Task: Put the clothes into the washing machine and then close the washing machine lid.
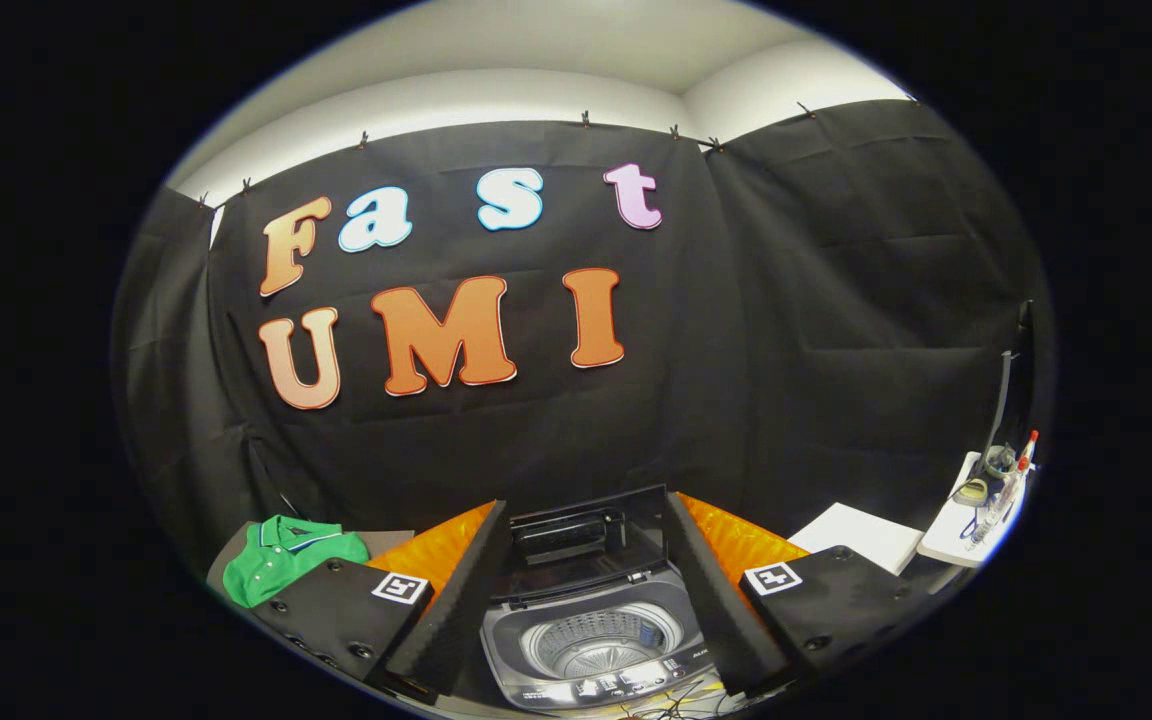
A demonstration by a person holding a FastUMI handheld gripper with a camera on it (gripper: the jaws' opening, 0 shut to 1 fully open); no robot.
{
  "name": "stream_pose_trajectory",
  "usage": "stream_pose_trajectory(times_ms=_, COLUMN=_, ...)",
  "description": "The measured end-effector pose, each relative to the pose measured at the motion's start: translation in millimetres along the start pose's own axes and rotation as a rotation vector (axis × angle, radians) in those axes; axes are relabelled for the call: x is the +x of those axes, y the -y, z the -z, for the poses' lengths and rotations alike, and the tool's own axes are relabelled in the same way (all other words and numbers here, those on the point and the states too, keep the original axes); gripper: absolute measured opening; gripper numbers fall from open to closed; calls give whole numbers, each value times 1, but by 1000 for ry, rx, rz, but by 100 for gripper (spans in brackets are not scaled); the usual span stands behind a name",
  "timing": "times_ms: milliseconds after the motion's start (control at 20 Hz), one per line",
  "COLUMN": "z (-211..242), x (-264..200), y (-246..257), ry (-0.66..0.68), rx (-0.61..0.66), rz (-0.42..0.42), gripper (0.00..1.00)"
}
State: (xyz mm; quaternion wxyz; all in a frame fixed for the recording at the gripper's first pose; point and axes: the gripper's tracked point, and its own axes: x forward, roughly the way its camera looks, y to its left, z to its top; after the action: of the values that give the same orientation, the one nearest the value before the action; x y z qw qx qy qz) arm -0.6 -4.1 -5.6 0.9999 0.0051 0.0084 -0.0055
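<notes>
My gripper (586, 610) hangs above the washing machine (591, 640) with its two fingers spread wide and nothing between them but the view down into the machine. I judge that spread as a ready stance: wide jaws suit soft cloth, which has to be bunched as they come together.

Between the fingers sits the drum (601, 640), empty as far as I can make out, though a small bluish patch on its inner wall is too small for me to name. The control strip along the near edge is cut off, and some thin cables lie just below it. The lid (581, 535) stands raised at the back of the machine, tilted up and away, so the opening is free for loading; closing it has to wait until the shirt is in.

The green shirt (286, 565) lies crumpled well off to the left of my left finger, on a low surface that I cannot see the extent of, since the gripper's body covers its near part. Nothing has gone into the machine yet, so I take this as the very start of the job.

Beyond the right finger are a white board (861, 535) and a white shelf (956, 530) carrying bottles and small objects I cannot identify.
</notes>
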Motion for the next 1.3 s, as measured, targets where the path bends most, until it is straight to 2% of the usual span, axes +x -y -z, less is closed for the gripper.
stream_pose_trajectory(times_ms=700, z=7, x=4, y=-19, ry=-21, rx=3, rz=-27, gripper=99)
stream_pose_trajectory(times_ms=1150, z=38, x=7, y=-87, ry=-85, rx=-25, rz=-131, gripper=99)
stream_pose_trajectory(times_ms=1300, z=56, x=2, y=-122, ry=-122, rx=-42, rz=-190, gripper=99)
